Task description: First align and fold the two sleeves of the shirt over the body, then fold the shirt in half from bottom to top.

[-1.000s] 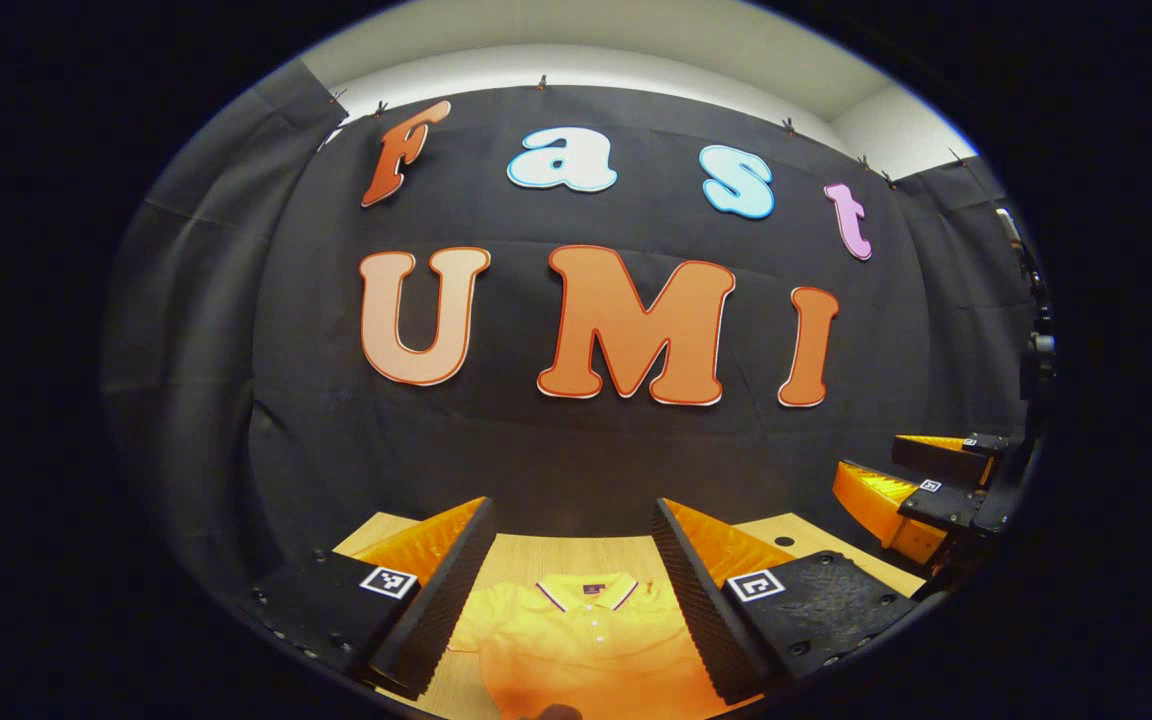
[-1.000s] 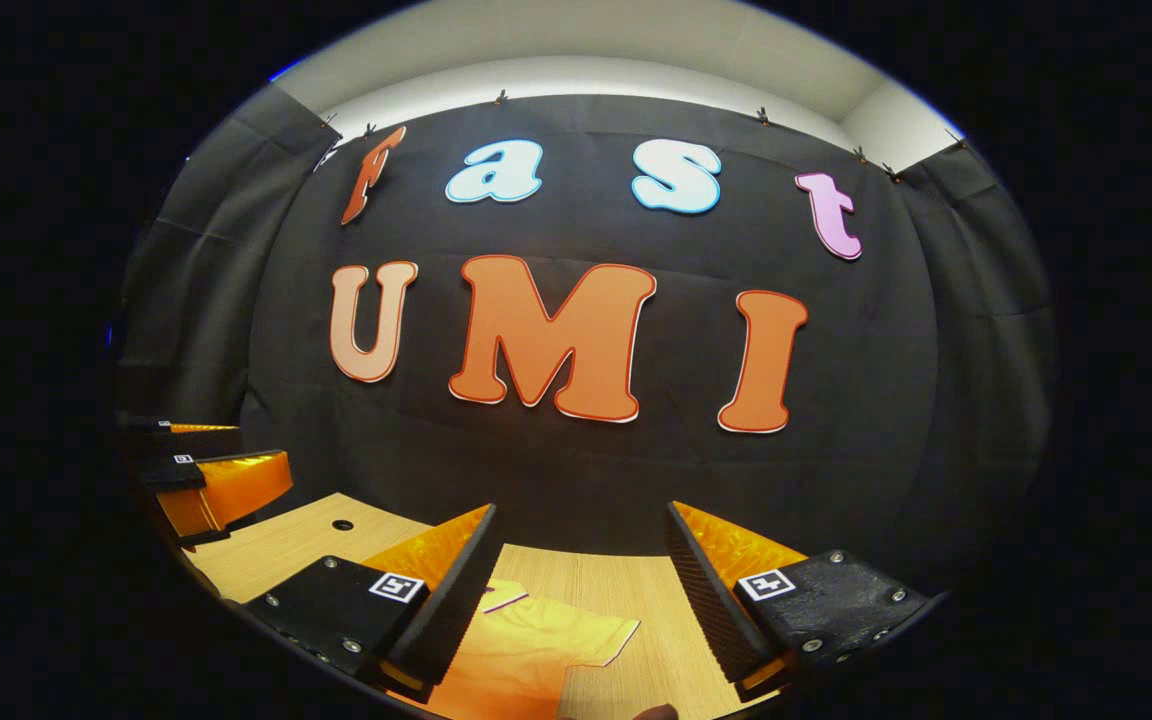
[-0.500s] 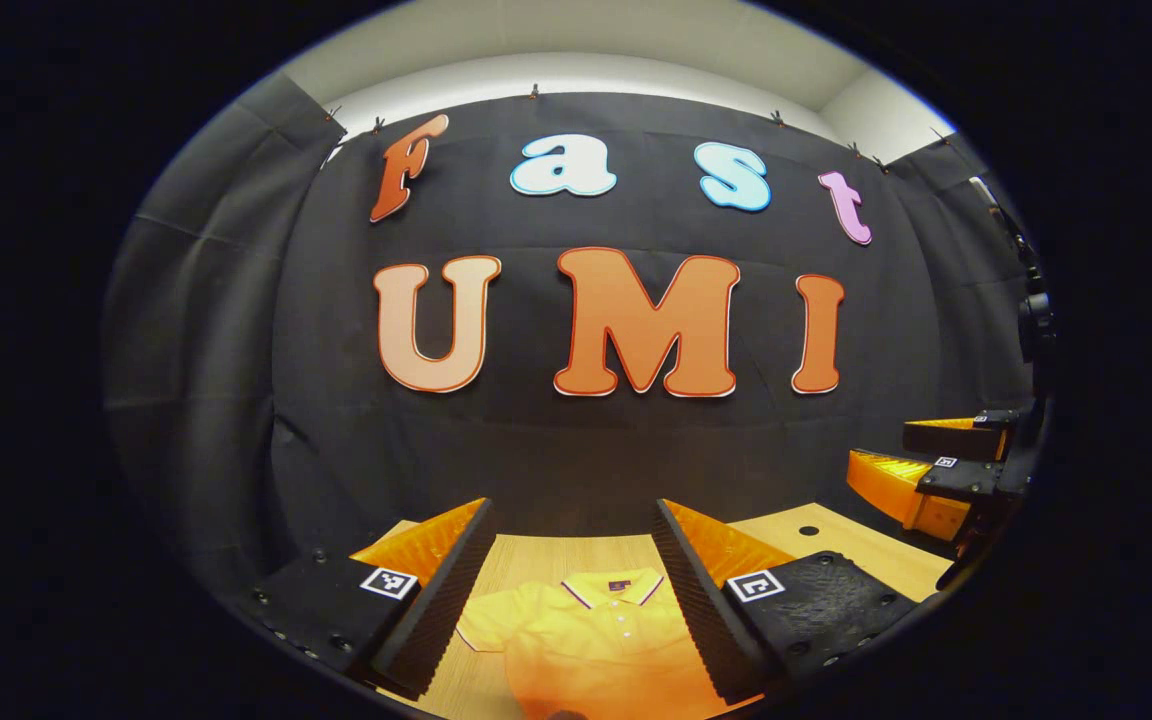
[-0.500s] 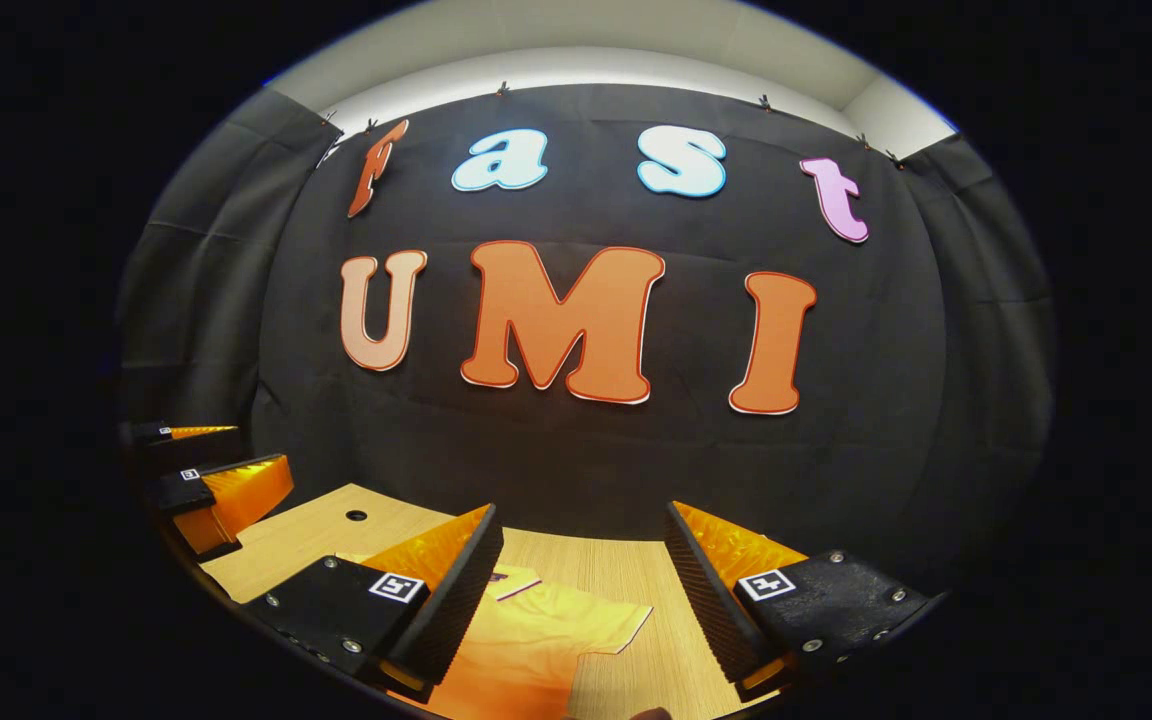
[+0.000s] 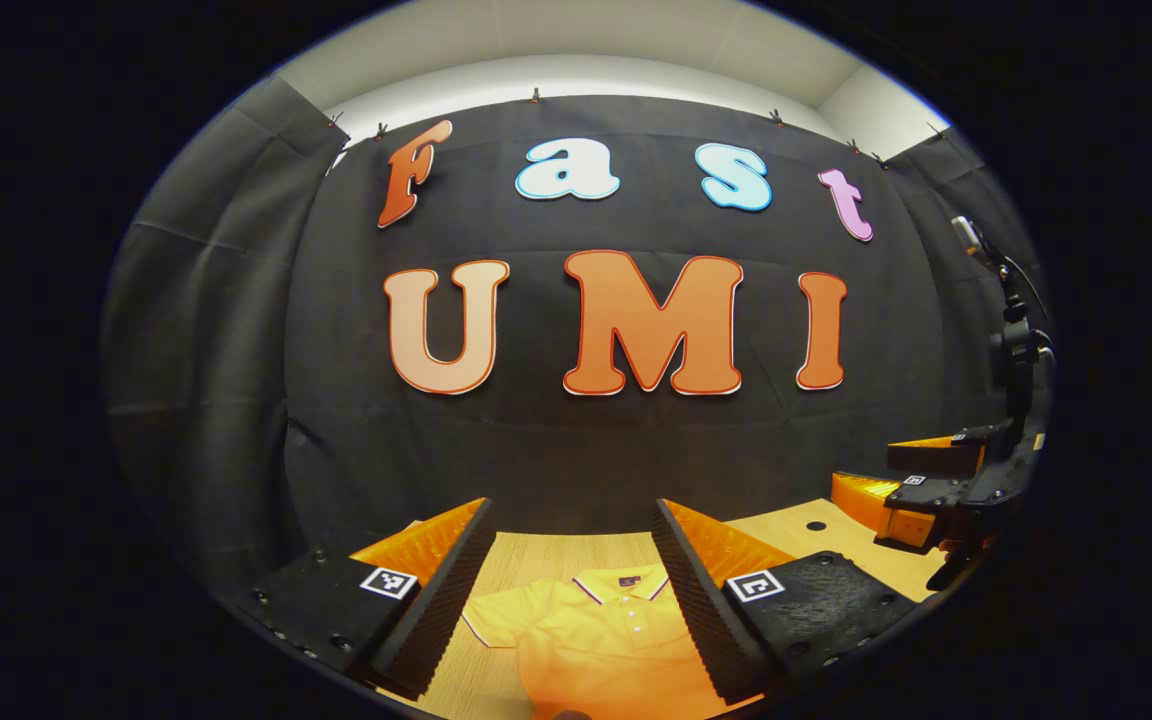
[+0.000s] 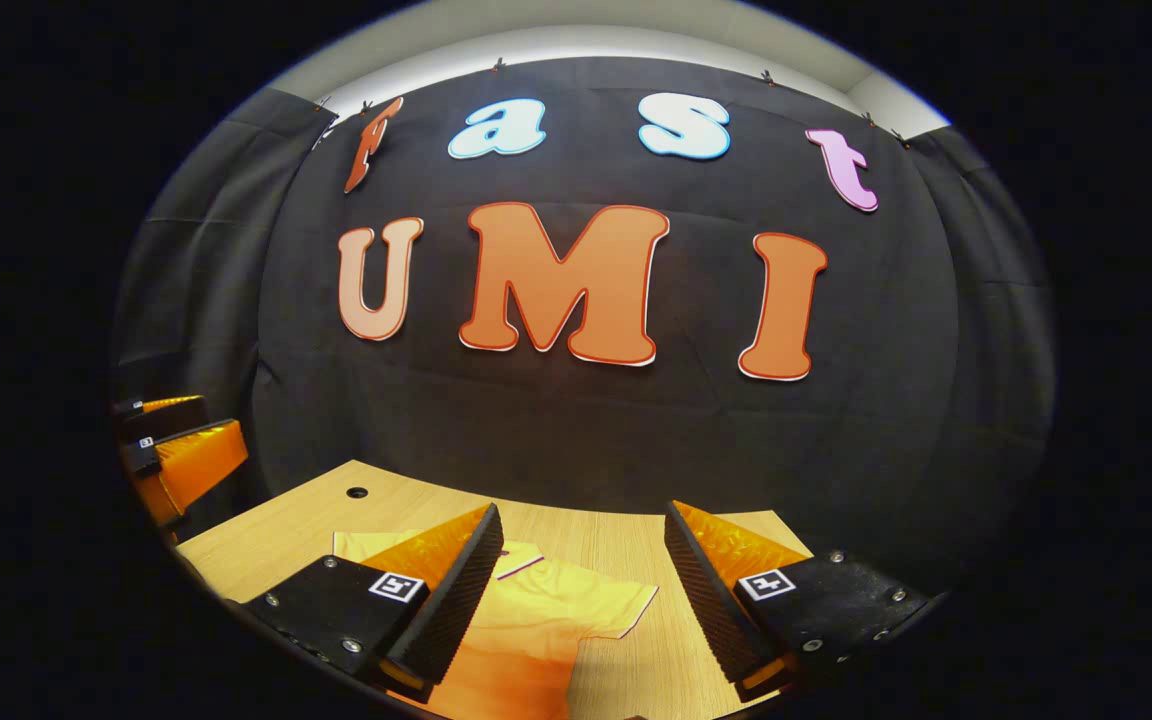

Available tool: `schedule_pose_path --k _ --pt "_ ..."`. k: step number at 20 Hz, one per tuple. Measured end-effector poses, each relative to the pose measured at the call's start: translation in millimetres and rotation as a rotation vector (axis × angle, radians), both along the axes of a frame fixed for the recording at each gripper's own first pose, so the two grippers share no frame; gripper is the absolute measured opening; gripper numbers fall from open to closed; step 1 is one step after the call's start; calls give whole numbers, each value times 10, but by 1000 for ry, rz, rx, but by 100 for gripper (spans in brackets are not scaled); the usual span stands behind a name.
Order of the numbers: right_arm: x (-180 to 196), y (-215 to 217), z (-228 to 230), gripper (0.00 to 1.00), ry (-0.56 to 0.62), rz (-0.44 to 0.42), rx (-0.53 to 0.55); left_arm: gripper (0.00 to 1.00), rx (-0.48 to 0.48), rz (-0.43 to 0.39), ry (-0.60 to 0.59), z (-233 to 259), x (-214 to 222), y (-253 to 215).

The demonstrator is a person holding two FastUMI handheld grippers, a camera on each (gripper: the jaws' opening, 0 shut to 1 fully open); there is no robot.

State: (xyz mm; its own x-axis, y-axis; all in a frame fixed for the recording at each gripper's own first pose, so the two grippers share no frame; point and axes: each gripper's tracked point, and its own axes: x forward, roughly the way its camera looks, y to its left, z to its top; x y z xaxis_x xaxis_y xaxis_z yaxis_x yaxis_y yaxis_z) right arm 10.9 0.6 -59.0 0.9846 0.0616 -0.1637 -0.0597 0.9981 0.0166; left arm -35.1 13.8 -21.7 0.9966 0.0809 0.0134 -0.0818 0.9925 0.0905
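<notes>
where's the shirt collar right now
In the left gripper view the collar lies low at centre, between the left hand-held gripper's open fingers, on the wooden table.

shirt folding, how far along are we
Nothing looks done yet. The yellow polo shirt lies flat on the wooden table, collar toward the booth wall, and the sleeve in the right gripper view is spread out, not folded over the body. Left gripper and right gripper hover open above it, holding nothing. Left to do: both sleeve folds, then the bottom-to-top fold.

Dim overall; lit from above along top centre. Sharp at centre, strongly bowed toward the edges.
</notes>
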Motion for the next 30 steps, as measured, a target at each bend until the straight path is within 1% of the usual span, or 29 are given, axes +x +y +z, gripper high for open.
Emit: schedule_pose_path --k 3,9,12,14,17,21,25,26,27,30 --pt "112 -75 -187 98 38 -3 -1 96 18 16 -1 3 -31 -4" --pt "391 -312 -518 98 124 -21 -8 96 36 93 3 -17 -88 102" --pt "537 -358 -636 98 152 -20 -14 96 36 126 13 -51 -104 142" --pt "631 -389 -803 98 202 -16 -31 96 38 146 17 -65 -112 159" --pt "719 -399 -1043 98 291 17 -31 97 45 167 26 -93 -116 161" --pt "882 -445 -1342 97 388 24 -52 96 55 197 52 -180 -114 166" --pt "1059 -490 -1633 98 489 33 -41 96 64 236 78 -254 -150 205" --pt "1093 -507 -1717 98 517 32 -43 94 65 246 85 -284 -149 218" --pt "1107 -508 -1826 98 552 39 -45 96 66 255 94 -308 -147 228" --pt "1166 -506 -2091 98 653 46 -27 96 72 277 135 -419 -163 243"
